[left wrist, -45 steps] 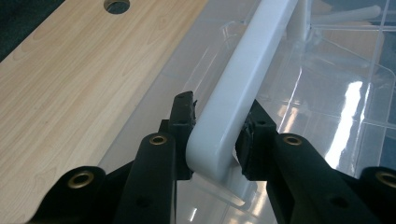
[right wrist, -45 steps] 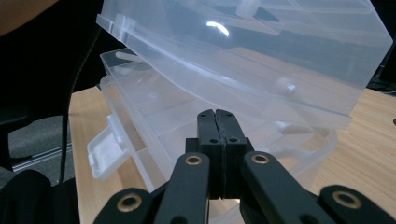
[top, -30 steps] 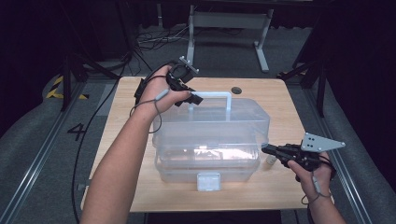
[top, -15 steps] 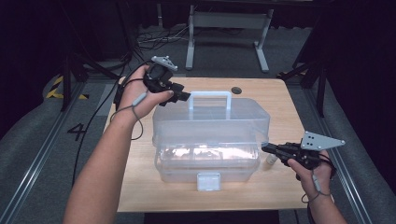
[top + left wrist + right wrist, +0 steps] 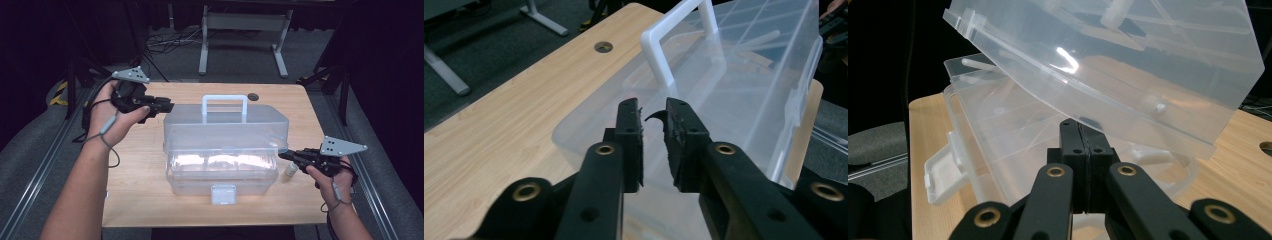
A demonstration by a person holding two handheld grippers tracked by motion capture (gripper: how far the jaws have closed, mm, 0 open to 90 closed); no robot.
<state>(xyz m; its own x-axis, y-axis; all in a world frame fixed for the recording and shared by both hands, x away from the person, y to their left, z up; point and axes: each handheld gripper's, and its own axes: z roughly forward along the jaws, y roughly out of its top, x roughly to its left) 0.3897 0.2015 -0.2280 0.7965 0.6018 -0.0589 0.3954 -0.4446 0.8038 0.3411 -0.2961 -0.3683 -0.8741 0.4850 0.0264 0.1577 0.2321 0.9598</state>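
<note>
A clear plastic box point(image 5: 222, 170) with a white handle point(image 5: 224, 106) stands mid-table, its lid point(image 5: 1128, 55) tilted up above the base point(image 5: 998, 135). My left gripper point(image 5: 167, 106) hovers off the box's back left corner, pointing at it. Its jaws point(image 5: 654, 112) have just been closing; a narrow gap remains with nothing in it. My right gripper point(image 5: 282, 155) is shut at the box's right end. Its tips point(image 5: 1080, 127) sit right under the raised lid's edge, with nothing seen between them.
A small white vial point(image 5: 291, 170) lies on the wooden table point(image 5: 140, 165) beside my right gripper. A cable hole point(image 5: 253, 96) sits at the table's back edge. The box's front latch point(image 5: 223, 194) hangs near the front edge. A desk frame point(image 5: 245, 35) stands beyond.
My left hand has drawn away from the box's handle, going left toward the table's back left corner, and its jaws have narrowed. The right hand has stayed put.
</note>
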